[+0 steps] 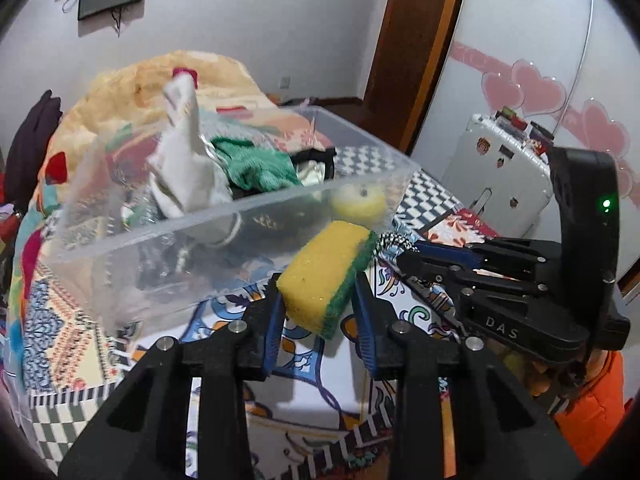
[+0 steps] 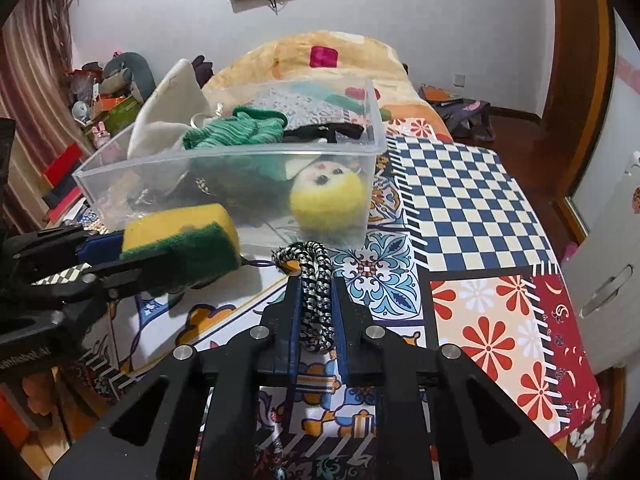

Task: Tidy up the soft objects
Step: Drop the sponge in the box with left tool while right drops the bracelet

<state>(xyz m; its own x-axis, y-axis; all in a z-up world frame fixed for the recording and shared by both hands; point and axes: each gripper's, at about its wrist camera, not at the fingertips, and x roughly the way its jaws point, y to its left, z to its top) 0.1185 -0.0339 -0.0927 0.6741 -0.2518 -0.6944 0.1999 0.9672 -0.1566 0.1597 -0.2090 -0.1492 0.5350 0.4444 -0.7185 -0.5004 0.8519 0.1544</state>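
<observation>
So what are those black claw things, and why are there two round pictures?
They are not a robot. A person holds a grabbing tool in each hand, and each tool has a small camera looking along its two jaws. That lens bends the picture round.

One picture comes from the left tool. The left gripper squeezes a yellow sponge with a green scrubby side. At the right of it you see the other tool from the side.

The other picture comes from the right tool. The right gripper pinches a black and white braided cord.

Both tools hang over a bed with a colourful patchwork cover. On it stands a clear plastic box already holding soft things: a white cloth, something green and knitted, and a yellow plush toy with a little face.
</observation>
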